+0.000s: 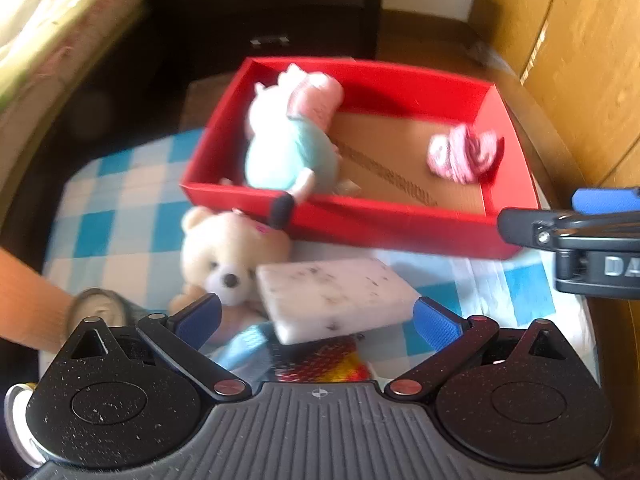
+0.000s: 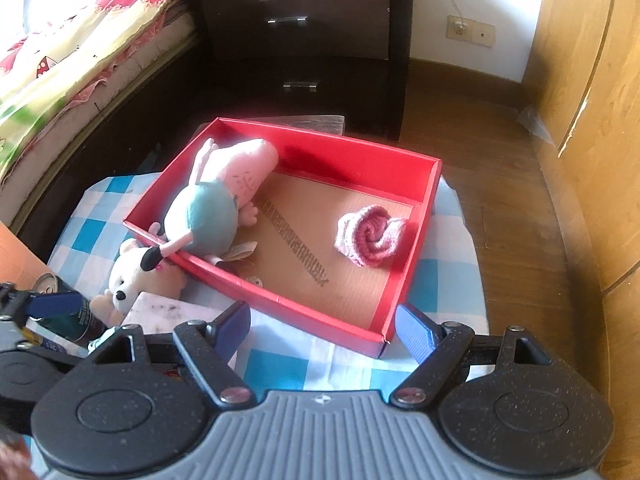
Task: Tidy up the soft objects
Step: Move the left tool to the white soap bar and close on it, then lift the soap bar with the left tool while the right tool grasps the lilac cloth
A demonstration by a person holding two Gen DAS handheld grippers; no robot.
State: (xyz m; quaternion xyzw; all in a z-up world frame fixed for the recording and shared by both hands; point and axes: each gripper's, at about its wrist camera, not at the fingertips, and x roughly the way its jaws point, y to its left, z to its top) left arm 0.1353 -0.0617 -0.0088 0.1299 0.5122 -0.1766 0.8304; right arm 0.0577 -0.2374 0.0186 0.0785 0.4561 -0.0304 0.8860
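A red box (image 1: 400,236) stands on a blue-checked cloth (image 1: 116,208). In it lie a pink pig plush in a teal dress (image 1: 296,136) and a rolled pink knit (image 1: 464,154). One pig leg hangs over the front wall. Just outside that wall a cream teddy bear (image 1: 224,256) leans against a white speckled block (image 1: 336,296). My left gripper (image 1: 316,322) is open above the block and the bear, its pads touching neither. My right gripper (image 2: 324,330) is open and empty over the cloth by the box's near corner (image 2: 382,340).
A drink can (image 2: 68,308) stands left of the bear. A light blue item (image 1: 248,344) and a red-yellow mesh item (image 1: 324,364) lie under the left gripper. A bed (image 2: 60,60), a dark nightstand (image 2: 304,40) and a wooden wardrobe (image 2: 592,120) surround the small table.
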